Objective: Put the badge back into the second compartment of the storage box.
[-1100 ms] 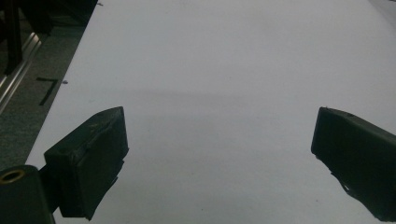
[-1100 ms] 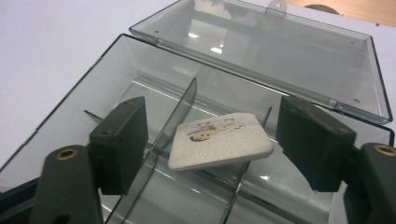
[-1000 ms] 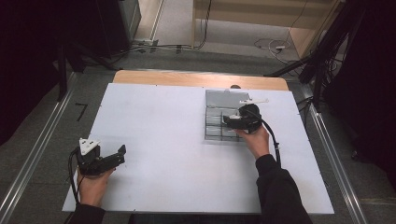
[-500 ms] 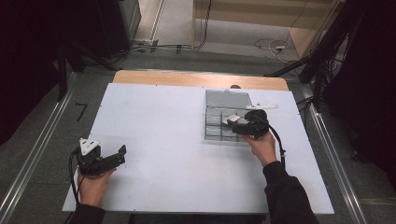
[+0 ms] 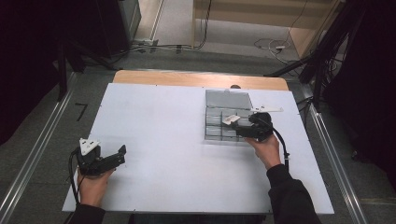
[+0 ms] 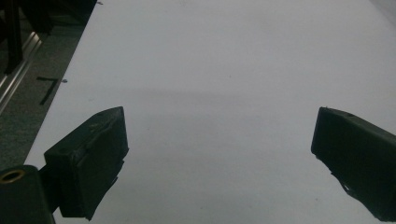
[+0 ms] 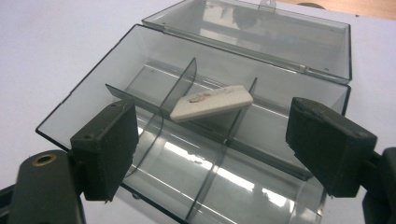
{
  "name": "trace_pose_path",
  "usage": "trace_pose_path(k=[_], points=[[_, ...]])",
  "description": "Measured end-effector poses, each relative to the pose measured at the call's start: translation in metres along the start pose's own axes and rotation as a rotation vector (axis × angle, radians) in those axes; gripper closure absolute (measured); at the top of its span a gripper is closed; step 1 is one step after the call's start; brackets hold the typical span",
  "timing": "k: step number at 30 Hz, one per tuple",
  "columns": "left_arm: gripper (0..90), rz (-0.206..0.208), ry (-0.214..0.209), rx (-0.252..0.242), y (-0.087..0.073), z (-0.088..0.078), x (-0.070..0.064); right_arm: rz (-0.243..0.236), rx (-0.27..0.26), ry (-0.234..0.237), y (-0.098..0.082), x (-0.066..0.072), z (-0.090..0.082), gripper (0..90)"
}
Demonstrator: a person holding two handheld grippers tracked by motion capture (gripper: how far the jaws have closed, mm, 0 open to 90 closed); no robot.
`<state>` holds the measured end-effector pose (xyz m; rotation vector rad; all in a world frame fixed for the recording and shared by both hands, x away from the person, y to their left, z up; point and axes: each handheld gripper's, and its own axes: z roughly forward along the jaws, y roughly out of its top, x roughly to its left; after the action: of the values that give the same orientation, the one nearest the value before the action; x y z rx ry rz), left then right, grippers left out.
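— Since the white eraser point(image 7: 211, 102) lies tilted across the dividers of the clear compartment box point(image 7: 88, 91), how would it handle?

— Light and slightly rubbery, I'd judge, so not slippery; take it across its long flat sides, near the middle. The box looks like thin, brittle plastic that slides easily.

— And the jaws?

— The right gripper point(image 7: 212, 149) has just been opening; its jaws stand apart before the box with nothing between them. The left gripper point(image 6: 219, 163) rests open over bare table point(image 6: 224, 56).

— Which view helps most?

— The right gripper view shows the eraser's tilt and print; the high view places the box point(image 5: 219, 123) at the table's far right, its lid open.
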<state>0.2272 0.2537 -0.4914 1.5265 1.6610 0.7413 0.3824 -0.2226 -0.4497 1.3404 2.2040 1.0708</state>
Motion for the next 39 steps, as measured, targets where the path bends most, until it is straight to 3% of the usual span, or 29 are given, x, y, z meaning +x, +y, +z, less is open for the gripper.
trace_pose_path(k=[39], points=[[4.4, 0.001, 0.001, 0.005, 0.0, 0.0, -0.001, 0.014, -0.034, -0.027, -0.03, -0.014, -0.028, 13.6]])
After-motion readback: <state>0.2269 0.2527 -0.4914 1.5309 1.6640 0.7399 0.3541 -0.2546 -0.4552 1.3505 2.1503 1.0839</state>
